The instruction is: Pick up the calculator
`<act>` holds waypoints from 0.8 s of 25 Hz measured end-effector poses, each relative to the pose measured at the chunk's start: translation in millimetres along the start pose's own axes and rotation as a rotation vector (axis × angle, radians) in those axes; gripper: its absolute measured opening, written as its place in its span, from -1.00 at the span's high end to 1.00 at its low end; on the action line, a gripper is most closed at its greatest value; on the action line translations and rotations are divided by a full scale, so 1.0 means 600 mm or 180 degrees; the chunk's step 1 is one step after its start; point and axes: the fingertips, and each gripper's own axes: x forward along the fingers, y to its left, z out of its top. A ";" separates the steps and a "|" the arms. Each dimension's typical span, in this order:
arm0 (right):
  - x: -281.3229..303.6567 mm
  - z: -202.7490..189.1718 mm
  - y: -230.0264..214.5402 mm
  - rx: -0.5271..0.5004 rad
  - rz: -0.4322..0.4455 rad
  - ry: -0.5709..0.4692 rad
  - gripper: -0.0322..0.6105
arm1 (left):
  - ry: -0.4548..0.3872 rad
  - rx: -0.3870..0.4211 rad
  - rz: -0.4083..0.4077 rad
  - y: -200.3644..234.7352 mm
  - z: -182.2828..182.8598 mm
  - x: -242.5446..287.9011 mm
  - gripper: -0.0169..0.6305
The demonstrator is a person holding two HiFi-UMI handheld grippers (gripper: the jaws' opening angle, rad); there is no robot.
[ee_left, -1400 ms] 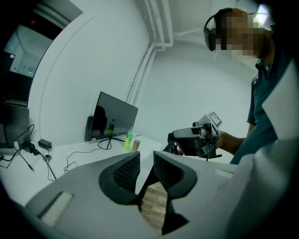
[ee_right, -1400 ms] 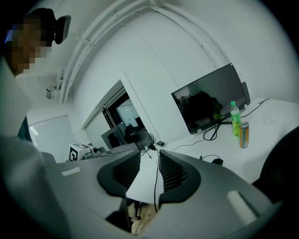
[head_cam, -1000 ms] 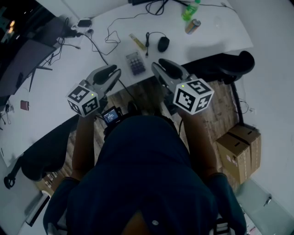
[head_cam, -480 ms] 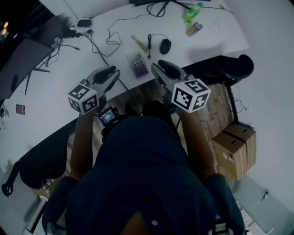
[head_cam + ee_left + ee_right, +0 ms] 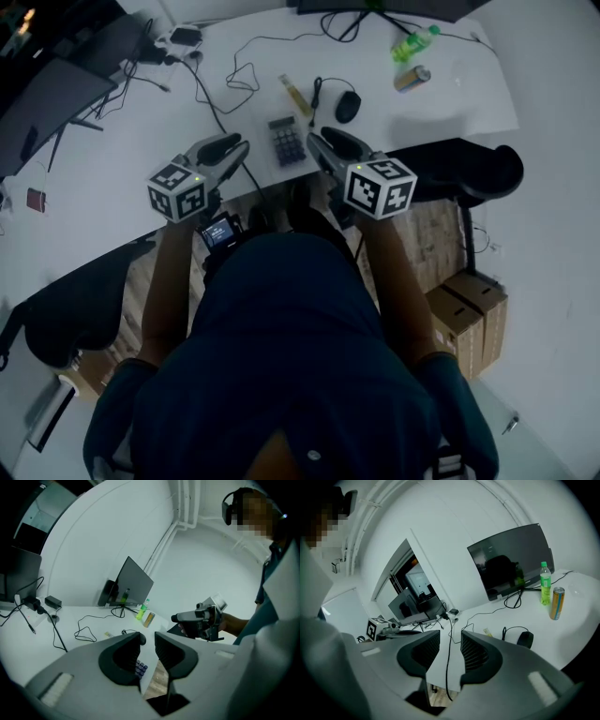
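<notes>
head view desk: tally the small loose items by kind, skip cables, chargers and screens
calculator: 1
mouse: 1
green bottle: 1
can: 1
yellowish flat stick: 1
total: 5

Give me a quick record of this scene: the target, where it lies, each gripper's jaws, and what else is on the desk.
target: calculator, untouched
place: flat on the white desk, near its front edge
left gripper: jaws narrowly apart, just been opening, nothing between
right gripper: jaws apart, empty
nearby: mouse, green bottle, can
</notes>
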 end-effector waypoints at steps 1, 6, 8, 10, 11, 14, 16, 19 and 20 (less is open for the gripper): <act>0.005 0.001 -0.009 0.0008 0.0014 0.0025 0.53 | 0.0011 -0.0012 0.0021 0.004 -0.001 0.008 0.65; 0.032 -0.009 -0.049 0.0062 0.0060 0.0198 0.51 | 0.0080 -0.0128 0.0089 0.023 -0.014 0.046 0.63; 0.043 -0.014 -0.061 0.0096 0.0081 0.0264 0.50 | 0.0129 -0.0182 0.0109 0.029 -0.024 0.060 0.62; 0.055 -0.022 -0.072 0.0132 0.0101 0.0324 0.49 | 0.0183 -0.0229 0.0126 0.036 -0.035 0.073 0.61; 0.060 -0.026 -0.078 0.0150 0.0109 0.0357 0.49 | 0.0212 -0.0252 0.0136 0.040 -0.042 0.079 0.60; 0.078 -0.042 -0.095 0.0205 0.0122 0.0466 0.47 | 0.0300 -0.0329 0.0176 0.055 -0.063 0.095 0.58; 0.088 -0.053 -0.106 0.0237 0.0127 0.0533 0.47 | 0.0357 -0.0393 0.0195 0.063 -0.077 0.105 0.57; 0.104 -0.074 -0.119 0.0289 0.0135 0.0644 0.45 | 0.0424 -0.0513 0.0192 0.071 -0.097 0.119 0.53; 0.109 -0.080 -0.123 0.0296 0.0136 0.0678 0.44 | 0.0442 -0.0545 0.0196 0.074 -0.103 0.123 0.51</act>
